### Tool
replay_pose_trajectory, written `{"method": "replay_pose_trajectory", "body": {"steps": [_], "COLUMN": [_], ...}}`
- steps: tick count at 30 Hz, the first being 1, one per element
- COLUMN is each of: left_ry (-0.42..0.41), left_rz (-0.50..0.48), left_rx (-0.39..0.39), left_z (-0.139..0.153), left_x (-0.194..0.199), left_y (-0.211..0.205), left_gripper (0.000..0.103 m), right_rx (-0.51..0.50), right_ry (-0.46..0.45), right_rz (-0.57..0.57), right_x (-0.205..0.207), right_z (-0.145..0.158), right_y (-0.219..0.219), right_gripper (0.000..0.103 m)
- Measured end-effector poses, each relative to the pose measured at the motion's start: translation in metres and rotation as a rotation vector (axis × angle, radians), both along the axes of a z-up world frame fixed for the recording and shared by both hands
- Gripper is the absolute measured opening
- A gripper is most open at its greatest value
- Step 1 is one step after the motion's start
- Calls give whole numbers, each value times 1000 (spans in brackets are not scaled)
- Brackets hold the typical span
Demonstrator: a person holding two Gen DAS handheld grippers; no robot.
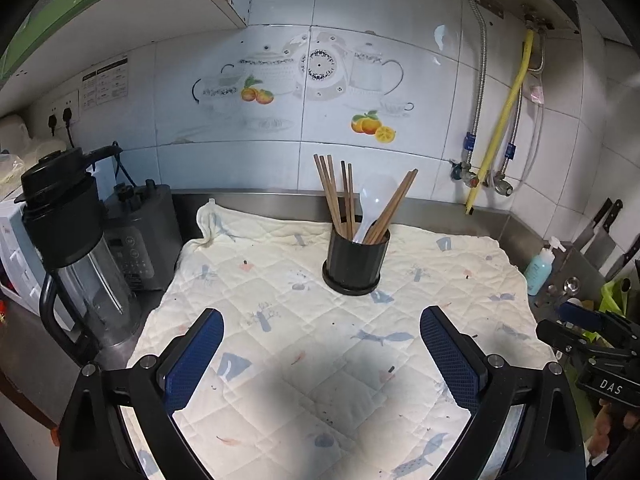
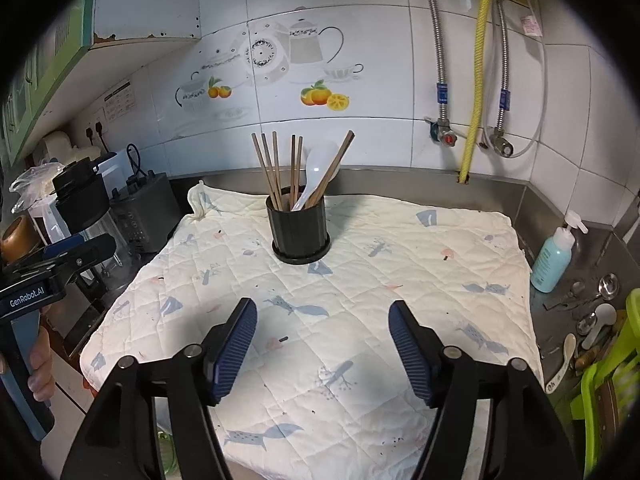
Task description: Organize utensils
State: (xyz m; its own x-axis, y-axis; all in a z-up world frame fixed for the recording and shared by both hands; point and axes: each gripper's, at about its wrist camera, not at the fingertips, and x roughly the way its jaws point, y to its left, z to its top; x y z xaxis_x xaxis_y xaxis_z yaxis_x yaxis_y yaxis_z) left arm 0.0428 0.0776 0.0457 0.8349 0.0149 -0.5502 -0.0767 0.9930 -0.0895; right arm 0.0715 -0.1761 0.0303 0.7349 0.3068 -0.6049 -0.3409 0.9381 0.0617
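Note:
A black ribbed utensil holder (image 1: 354, 260) (image 2: 299, 232) stands upright on a quilted cream cloth (image 1: 280, 320) (image 2: 360, 280) near the back wall. Several wooden chopsticks (image 1: 332, 192) (image 2: 276, 168) and a white spoon (image 1: 370, 208) (image 2: 316, 176) stick out of it. My left gripper (image 1: 322, 320) hangs over the cloth in front of the holder, open with nothing between its blue pads. My right gripper (image 2: 322, 312) also hovers over the cloth short of the holder, open and empty. Each gripper shows at the edge of the other's view, the right one (image 1: 588, 332) and the left one (image 2: 72, 256) held by a hand.
A blender (image 1: 76, 240) (image 2: 86, 208) and a dark appliance base (image 1: 140, 236) stand left of the cloth. At the right are a blue soap bottle (image 2: 556, 258) (image 1: 540, 266), loose metal spoons (image 2: 600, 300), a green rack (image 2: 616, 380) and knives (image 1: 604, 236). Pipes (image 2: 476, 80) run down the tiled wall.

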Motion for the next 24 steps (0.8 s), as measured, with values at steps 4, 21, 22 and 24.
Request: {"method": "replay_pose_trajectory", "body": {"steps": [4,21,22,24], "left_ry": [2,26,26,29], "left_rz": [1,-30,-31,-32], "left_rx": [1,12,12,14], "left_z": [1,-5,-5,-5], "left_x": [-4,-9,-9,-9], "left_y": [1,2,2,1], "left_gripper": [103,103,103,103], "right_rx": [13,20,19,19], "right_ry": [-3,-22,-23,-26], "right_rz": [-10,-35,-35,-33], "right_x": [-3,-12,-13,-13], "right_z": [0,3,3,4], "right_y": [-4,-5,-5,-4], "right_gripper": [82,90,90,90]}}
